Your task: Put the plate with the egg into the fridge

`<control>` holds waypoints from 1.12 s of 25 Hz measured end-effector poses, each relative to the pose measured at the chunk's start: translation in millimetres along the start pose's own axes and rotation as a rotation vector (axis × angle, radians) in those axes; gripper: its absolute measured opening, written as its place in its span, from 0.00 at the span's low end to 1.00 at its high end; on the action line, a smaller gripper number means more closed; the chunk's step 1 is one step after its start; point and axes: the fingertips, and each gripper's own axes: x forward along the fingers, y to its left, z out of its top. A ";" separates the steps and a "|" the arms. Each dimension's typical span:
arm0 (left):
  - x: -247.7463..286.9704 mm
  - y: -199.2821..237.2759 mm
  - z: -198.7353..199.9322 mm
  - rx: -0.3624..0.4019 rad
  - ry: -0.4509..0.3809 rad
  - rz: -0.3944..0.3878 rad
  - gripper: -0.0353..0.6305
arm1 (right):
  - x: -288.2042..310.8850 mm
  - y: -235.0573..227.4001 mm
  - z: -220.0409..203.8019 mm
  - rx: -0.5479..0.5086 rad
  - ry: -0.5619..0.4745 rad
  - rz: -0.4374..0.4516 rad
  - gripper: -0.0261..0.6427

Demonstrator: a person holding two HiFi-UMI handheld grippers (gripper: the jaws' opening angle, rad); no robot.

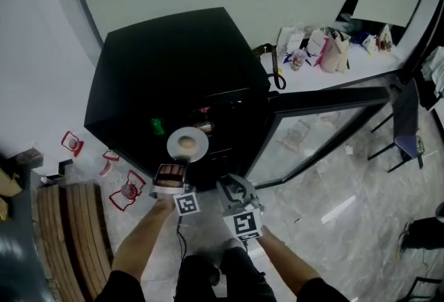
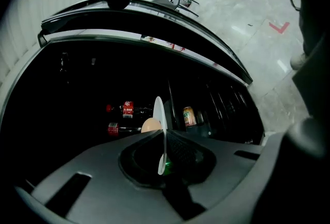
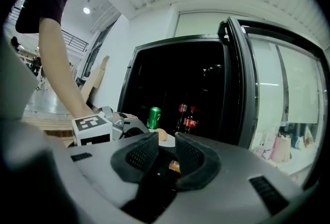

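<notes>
With the fridge (image 1: 166, 71) door (image 1: 326, 113) open at the right, the left gripper (image 1: 179, 167) clamps the near rim of the plate (image 1: 200, 140), egg (image 1: 186, 144) aboard, at the fridge mouth, not yet shelved, while the right gripper (image 1: 234, 189) hangs parted and empty.

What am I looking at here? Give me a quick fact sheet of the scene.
fridge: black, its glass door swung open
plate: at the fridge opening, gripped by its rim
egg: sitting on the plate
left tongs: shut on the plate
right tongs: apart, holding nothing
inside fridge: green can, cola bottles
</notes>
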 end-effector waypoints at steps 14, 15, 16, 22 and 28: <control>28.4 -8.4 8.2 -0.269 -0.042 -0.312 0.18 | 10.8 -19.7 5.2 0.012 -0.014 -0.003 0.19; 27.5 -8.8 9.9 -0.281 -0.051 -0.349 0.21 | 11.0 -18.8 5.1 0.016 -0.008 0.000 0.19; 26.2 -10.1 11.6 -0.289 -0.058 -0.386 0.23 | 11.3 -17.6 5.3 0.019 -0.002 0.003 0.19; 17.1 -11.1 8.8 -0.252 -0.051 -0.453 0.27 | 12.8 -17.8 10.7 -0.007 -0.019 0.010 0.19; -33.7 16.9 23.5 -0.200 -0.123 -0.329 0.27 | -10.6 -29.4 27.1 0.040 0.048 -0.030 0.19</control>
